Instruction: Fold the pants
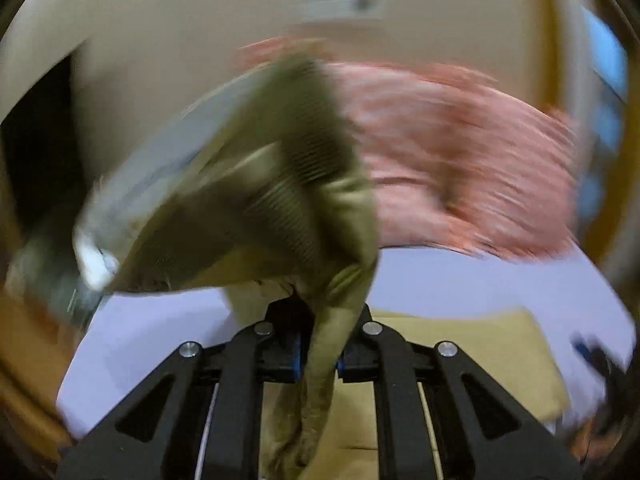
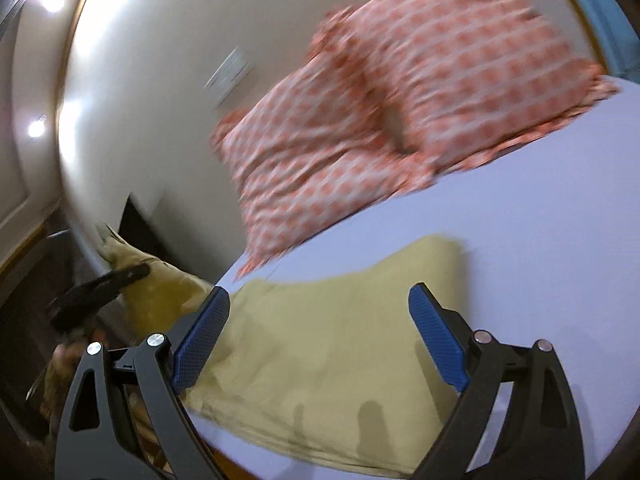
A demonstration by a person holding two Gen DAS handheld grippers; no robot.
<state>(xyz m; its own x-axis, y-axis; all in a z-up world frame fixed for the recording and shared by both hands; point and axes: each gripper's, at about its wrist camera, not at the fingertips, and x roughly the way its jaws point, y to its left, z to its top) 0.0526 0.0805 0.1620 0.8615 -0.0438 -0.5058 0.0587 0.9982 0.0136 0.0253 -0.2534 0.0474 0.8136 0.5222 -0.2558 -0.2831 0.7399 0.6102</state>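
The olive-green pants lie partly on the lavender bed sheet, with one end lifted. My left gripper is shut on a bunched part of the pants, which rises in front of the camera, blurred by motion. In the right wrist view the left gripper shows at the left, off the bed edge, holding the raised pants end. My right gripper is open and empty, hovering just above the flat part of the pants, its blue pads on either side.
Two orange-patterned pillows lie at the head of the bed against a beige wall. The bed edge runs along the left, with dark floor beyond it.
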